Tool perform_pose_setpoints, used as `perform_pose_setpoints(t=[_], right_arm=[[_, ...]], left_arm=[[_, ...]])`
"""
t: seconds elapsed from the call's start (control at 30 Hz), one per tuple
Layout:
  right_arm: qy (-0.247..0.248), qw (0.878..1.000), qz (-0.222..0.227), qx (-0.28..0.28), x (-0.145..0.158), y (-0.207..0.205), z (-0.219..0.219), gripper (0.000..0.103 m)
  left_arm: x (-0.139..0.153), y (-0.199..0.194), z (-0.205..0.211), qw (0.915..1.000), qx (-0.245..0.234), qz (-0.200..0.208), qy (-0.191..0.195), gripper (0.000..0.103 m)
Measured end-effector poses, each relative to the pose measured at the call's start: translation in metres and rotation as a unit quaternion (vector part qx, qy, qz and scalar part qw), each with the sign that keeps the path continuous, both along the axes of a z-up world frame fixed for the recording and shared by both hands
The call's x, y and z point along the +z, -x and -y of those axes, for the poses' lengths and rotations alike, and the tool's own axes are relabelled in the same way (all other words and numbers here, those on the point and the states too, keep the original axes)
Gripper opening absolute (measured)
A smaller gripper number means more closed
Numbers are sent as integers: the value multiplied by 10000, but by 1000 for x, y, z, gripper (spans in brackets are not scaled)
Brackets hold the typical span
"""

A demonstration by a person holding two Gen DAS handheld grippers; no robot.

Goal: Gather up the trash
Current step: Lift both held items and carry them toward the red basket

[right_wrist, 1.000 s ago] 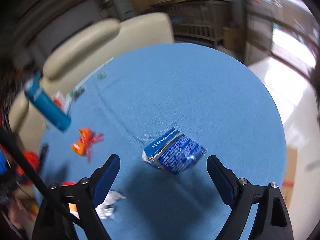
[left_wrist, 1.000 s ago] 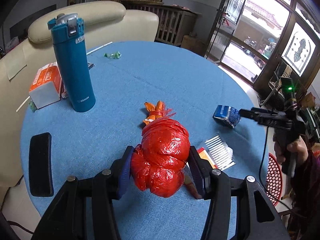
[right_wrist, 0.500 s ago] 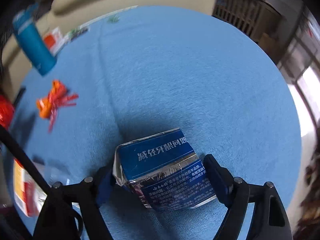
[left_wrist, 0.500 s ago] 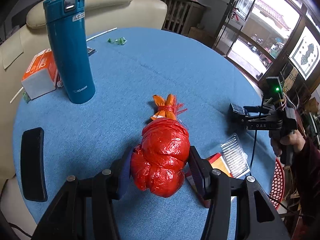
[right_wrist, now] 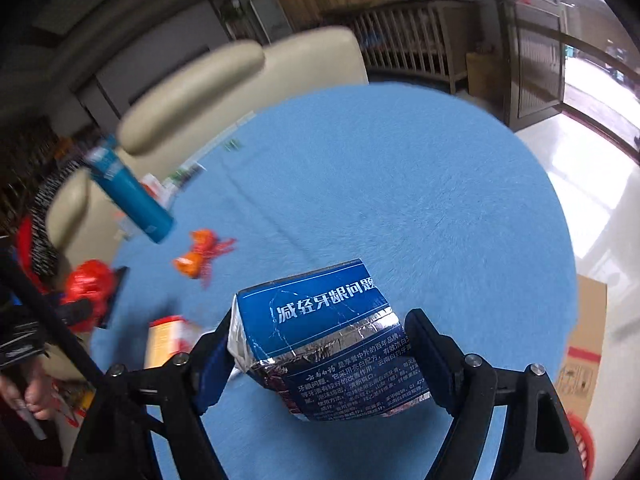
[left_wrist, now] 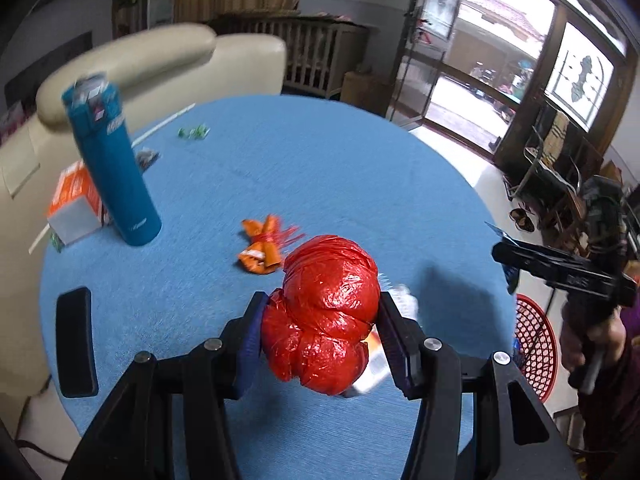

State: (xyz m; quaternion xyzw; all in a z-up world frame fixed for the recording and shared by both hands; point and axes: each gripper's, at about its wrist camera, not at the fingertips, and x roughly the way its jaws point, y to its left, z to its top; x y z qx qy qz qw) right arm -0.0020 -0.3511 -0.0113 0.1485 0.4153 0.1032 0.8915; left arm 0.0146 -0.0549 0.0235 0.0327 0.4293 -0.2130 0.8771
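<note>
Your left gripper (left_wrist: 320, 320) pinches the red bag (left_wrist: 326, 316) above the blue table (left_wrist: 320, 168). Only your right wrist view shows the right gripper (right_wrist: 320, 344) clamping the blue box (right_wrist: 332, 340); only the left shows the red basket (left_wrist: 534, 344).

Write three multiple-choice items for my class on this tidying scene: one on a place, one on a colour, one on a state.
1. Where does the teal bottle stand?
A) on the blue table
B) on the floor
C) in the red basket

2. What colour is the bag in the left gripper?
A) green
B) red
C) white

3. How is the right gripper?
A) open, empty
B) shut on the blue carton
C) lying on the table

Answers: 1 A, its base rests on the cloth; 2 B, glossy red plastic; 3 B, both fingers press the carton's sides.
</note>
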Motion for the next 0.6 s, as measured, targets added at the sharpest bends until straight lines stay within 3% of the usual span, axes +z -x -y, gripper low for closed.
perform_pose_setpoints(t=[0.23,0.6], right_arm=[[-377,9981,463,-165,30,69,-3,83],[-389,9941,886,-496,45,145,13,83]], left_arm=[[22,36,37,9985,-231,390,-310,56],[38,80,91,9919,-580,808,-791,56]])
